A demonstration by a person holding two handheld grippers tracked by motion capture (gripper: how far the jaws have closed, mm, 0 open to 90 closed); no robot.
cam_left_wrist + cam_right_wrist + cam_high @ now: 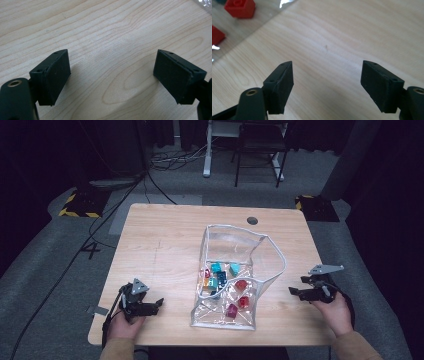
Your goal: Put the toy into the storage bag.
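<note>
Pouch, clear plastic, one, lying mid-bench between my tools, holding roughly nine small blocks, red and teal mostly. Left tool and right tool: I see both with jaws spread, empty, well apart from it.

table: pale wood-grain top, smooth, matt | pouch: clear glossy plastic film, creased, pale piped rim | blocks: shiny moulded plastic, red and teal | left gripper, right gripper: matt black pads, faintly textured | floor: grey carpet, rough
</note>
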